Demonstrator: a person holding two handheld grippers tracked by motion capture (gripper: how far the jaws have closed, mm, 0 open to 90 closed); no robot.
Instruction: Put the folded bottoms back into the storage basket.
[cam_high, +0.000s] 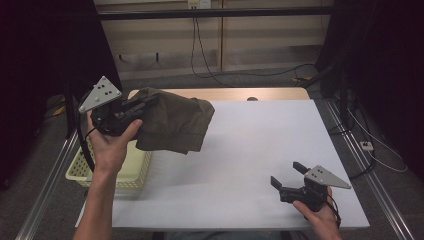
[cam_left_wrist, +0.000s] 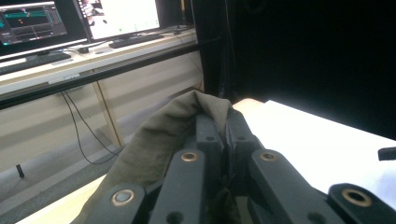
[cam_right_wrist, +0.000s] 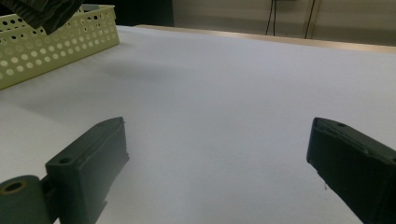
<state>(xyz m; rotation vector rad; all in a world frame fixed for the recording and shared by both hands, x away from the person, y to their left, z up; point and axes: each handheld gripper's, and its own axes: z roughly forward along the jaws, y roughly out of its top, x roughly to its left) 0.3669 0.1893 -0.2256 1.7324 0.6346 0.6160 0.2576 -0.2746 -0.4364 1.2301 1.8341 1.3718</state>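
Over the white table (cam_high: 260, 150), the left gripper (cam_high: 145, 102) pinches an olive cloth (cam_high: 175, 125) clear of the basket (cam_high: 132, 172), while the right gripper (cam_high: 287, 177) waits wide open, ready to help.

Between your left gripper's (cam_high: 137, 105) matt black plastic jaws sits soft, creased olive cloth (cam_high: 175, 122). Ahead of your right gripper's (cam_high: 286, 176) jaws lies smooth matt white sheet (cam_high: 260, 145); left of them, a perforated pale-yellow plastic basket (cam_right_wrist: 42, 42).

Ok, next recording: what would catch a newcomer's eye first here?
The olive-green cloth, bunched and hanging in the air at the table's far left, pinched by the left hand-held gripper. Under it, at the left edge, sits a pale yellow perforated basket. The right hand-held gripper rests open, low over the bare white tabletop near the front right.
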